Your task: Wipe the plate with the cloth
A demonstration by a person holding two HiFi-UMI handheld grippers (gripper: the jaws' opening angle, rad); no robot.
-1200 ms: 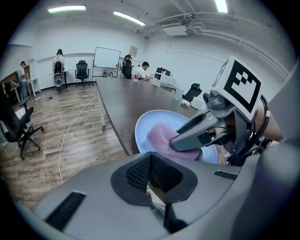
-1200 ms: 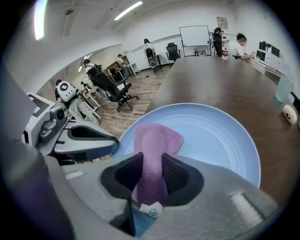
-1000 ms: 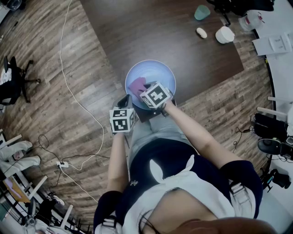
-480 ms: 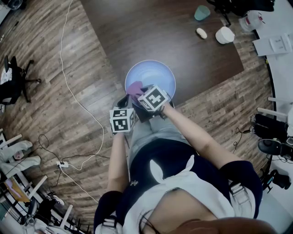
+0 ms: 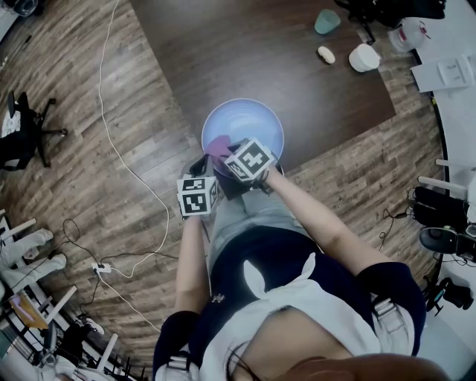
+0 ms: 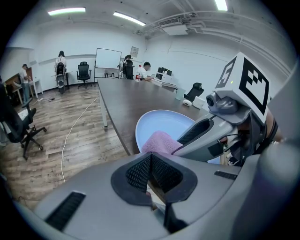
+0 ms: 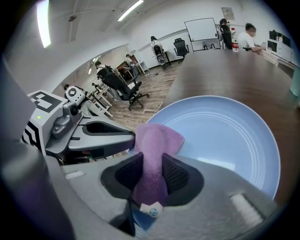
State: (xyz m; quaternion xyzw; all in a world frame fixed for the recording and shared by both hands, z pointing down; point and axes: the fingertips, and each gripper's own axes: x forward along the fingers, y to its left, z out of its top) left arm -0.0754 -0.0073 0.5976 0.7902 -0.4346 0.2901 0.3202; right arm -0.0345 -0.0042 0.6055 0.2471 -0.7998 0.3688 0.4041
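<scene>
now my right gripper (image 7: 152, 168) has its jaws clamped tight on a folded purple terry cloth (image 7: 157, 138). the cloth's free end sticks out past the pads and lies on the near-left part of the round pale blue plate (image 7: 225, 136). a second ago that cloth sat further in toward the plate's middle. since then i have dragged it back toward the plate's near rim, so i judge one stroke is finishing. most of the plate's far and right surface looks yet to be covered.

my left gripper (image 6: 152, 176) has its jaws drawn together at the plate's near-left rim, just beside the cloth. a thin pale sliver shows between the pads, but i cannot tell whether that is the rim being pinched. this gripper has hardly moved over the last second.

the plate rests at the near edge of the dark brown wooden table (image 5: 260, 52). beyond the plate, well apart from it, stand a teal cup (image 5: 328, 20) and a white bowl (image 5: 364, 57).
</scene>
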